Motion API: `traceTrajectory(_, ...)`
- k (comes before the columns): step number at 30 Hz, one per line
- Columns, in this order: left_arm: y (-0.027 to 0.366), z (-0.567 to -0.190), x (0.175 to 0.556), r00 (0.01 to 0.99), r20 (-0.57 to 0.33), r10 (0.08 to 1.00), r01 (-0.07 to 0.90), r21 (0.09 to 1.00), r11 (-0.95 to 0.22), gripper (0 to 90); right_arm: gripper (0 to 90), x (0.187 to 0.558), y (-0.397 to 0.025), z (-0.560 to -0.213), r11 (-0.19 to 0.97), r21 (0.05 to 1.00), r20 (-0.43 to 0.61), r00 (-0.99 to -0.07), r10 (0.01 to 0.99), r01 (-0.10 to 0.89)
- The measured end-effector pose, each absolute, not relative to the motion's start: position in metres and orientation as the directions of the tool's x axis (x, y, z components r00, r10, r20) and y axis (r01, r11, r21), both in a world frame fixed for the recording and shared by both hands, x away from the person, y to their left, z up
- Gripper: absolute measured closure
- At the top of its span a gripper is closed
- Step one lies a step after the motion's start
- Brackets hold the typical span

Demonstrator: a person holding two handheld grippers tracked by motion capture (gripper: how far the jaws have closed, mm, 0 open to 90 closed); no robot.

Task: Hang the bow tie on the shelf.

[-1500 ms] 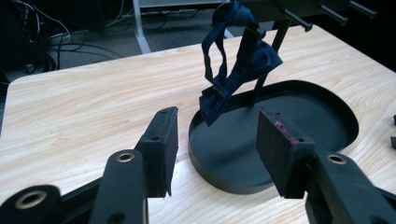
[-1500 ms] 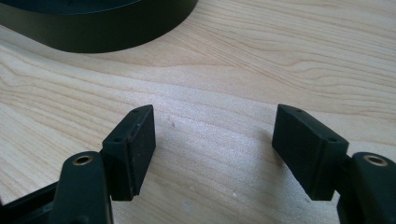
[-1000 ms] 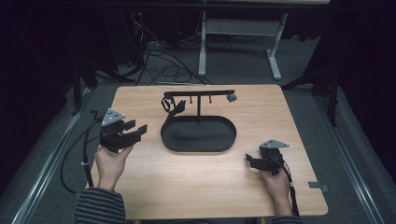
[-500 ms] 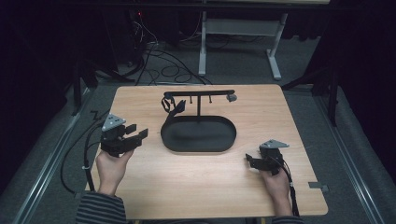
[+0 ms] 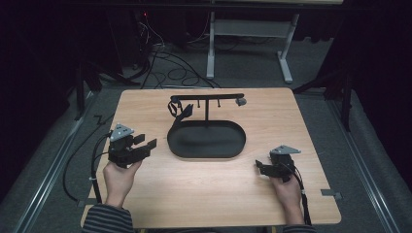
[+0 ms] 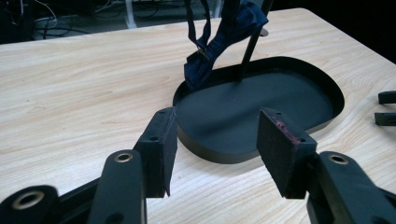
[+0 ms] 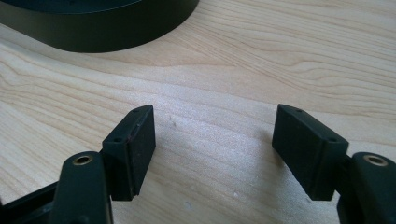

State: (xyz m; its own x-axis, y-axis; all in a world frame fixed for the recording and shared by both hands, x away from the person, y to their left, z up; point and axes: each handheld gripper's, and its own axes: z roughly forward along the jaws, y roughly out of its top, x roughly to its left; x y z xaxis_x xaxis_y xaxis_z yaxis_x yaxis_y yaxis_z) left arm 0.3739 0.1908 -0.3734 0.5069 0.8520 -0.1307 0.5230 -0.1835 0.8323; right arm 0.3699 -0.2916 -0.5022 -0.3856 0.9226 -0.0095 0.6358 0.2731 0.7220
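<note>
Lately the left gripper [image 5: 144, 144] has drifted a little lower on the table's left side than it sat a second ago, while the right gripper [image 5: 263, 167] has stayed put near the front right edge — so I judge the work is at its very start, with only a settling of the left hand [image 5: 118, 175] and no real approach yet. The thing most likely in play is the dark blue bow tie [image 6: 219, 42], which hangs by its strap from the left end of the black stand [image 5: 208, 99]; seen along the left gripper's jaws it lies ahead and a bit above them, draped down to touch the rim of the oval base tray [image 6: 261, 154]. That gripper's jaws stand wide apart with nothing between them, pointed across the tray's near edge, the hand gripping from below with the forearm coming straight up from the table's front. The right gripper's jaws are likewise spread wide and empty, hovering low over bare wood [image 7: 243, 79], with the tray's curved wall ahead and to their left — well apart from the bow tie. The right hand [image 5: 285, 190] lies relaxed behind it.
</note>
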Motion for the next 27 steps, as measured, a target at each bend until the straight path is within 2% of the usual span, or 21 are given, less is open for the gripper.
traceTrajectory(27, 0.184, -0.396, 0.369, 0.509, -0.168, 0.844, 0.558, 0.811, -0.175, 48.3, 31.6, 0.37, -0.292, -0.502, 0.275, 0.722, -0.011, -0.387, 0.922, 0.635)
